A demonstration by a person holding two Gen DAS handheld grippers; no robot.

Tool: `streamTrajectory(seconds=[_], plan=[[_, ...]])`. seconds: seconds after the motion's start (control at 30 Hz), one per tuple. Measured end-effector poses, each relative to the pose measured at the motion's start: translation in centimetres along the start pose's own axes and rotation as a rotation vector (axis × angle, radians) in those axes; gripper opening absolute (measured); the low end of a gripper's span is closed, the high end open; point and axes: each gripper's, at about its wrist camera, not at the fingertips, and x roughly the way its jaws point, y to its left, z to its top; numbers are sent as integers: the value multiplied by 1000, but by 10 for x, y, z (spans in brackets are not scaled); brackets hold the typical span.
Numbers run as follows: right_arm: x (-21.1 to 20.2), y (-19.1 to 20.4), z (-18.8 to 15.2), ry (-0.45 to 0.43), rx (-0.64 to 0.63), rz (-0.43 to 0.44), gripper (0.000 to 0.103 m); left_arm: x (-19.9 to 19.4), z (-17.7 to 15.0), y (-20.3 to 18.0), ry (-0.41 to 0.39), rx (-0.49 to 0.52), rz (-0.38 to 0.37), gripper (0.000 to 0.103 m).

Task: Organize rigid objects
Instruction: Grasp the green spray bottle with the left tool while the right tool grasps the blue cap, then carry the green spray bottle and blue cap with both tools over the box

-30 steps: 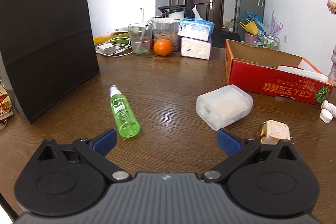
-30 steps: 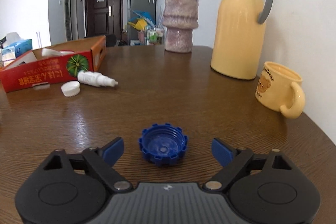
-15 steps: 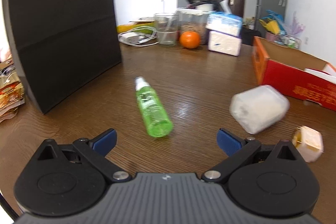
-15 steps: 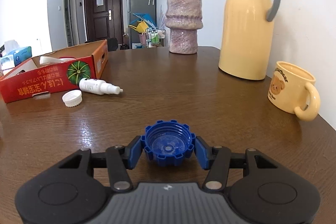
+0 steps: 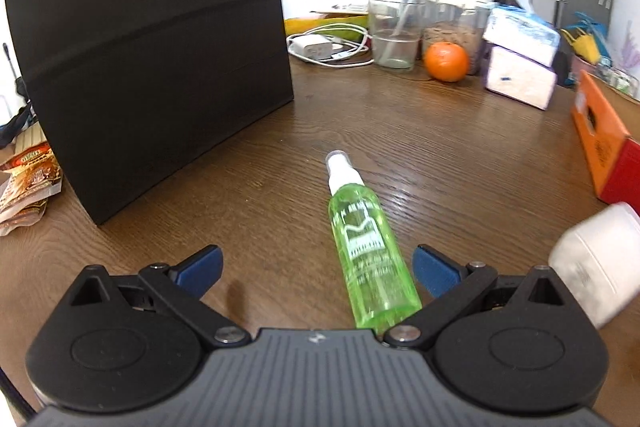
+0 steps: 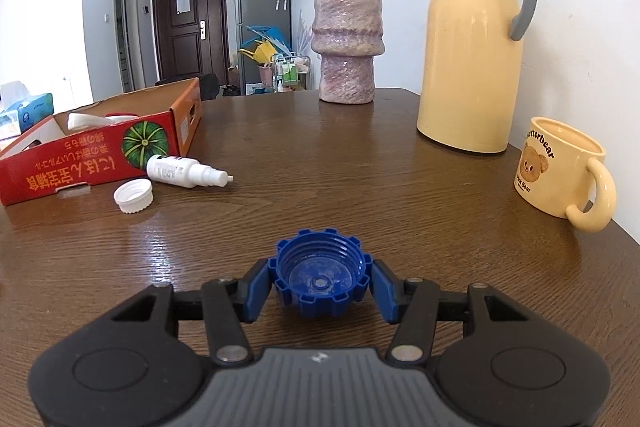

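Nearest to the person, the right gripper [image 6: 322, 285] has its two blue pads clamped on a blue screw cap [image 6: 321, 281], open side up, pinched across its notched rim just above the wooden table [image 6: 400, 187]. The cap looks light, stiff plastic, and those ridges should give the pads good bite; taking it across the widest part seems the sound hold. The left gripper [image 5: 316, 265] has its tongs wide apart, with a green spray bottle [image 5: 366, 247] lying on its side between them, closer to the right-hand pad, its white nozzle pointing away. It looks light and hard but smooth and round, so I'd judge it apt to roll or slip; the middle of the body seems the best spot. To its right lies a translucent white container [image 5: 592, 263], blurred. Farther off, a white cap [image 6: 133, 195] and a small white spray bottle [image 6: 184, 171] lie just beside the red cardboard box [image 6: 92, 163], probably where things belong.
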Motion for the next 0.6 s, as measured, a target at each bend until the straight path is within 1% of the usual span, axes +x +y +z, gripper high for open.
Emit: streamTrajectory(seconds=[0.03, 0.1, 0.13, 0.17, 0.23, 0.27, 0.3, 0.33, 0.37, 0.4, 0.5, 0.6], plan=[[0, 0, 0, 2, -1, 1, 53, 2, 1, -2, -3, -2, 7, 102], [1, 0, 0, 2, -5, 2, 53, 6, 2, -7, -10, 10, 15, 97], [0, 1, 0, -1, -7, 2, 53, 8, 2, -9, -11, 21, 20, 90], [0, 1, 0, -4, -8, 2, 53, 9, 2, -11, -10, 33, 22, 80], [-1, 1, 0, -8, -9, 2, 53, 9, 1, -13, -17, 47, 2, 68], [-1, 1, 0, -9, -8, 2, 53, 9, 1, -13, -21, 52, -15, 57], [-2, 1, -1, -10, -6, 2, 53, 8, 0, -13, -24, 57, -31, 50], [-2, 0, -1, -11, -4, 1, 53, 7, 0, -15, -28, 66, -41, 38], [-2, 0, -1, -12, -2, 0, 53, 6, -1, -16, -32, 74, -40, 33], [-3, 0, -1, -14, -1, -1, 53, 5, -2, -17, -35, 79, -41, 32], [-4, -1, -1, -21, 2, -3, 53, 3, -3, -17, -36, 77, -53, 32], [-5, -3, -1, -22, 14, -6, 53, 2, -4, -17, -37, 77, -48, 32]])
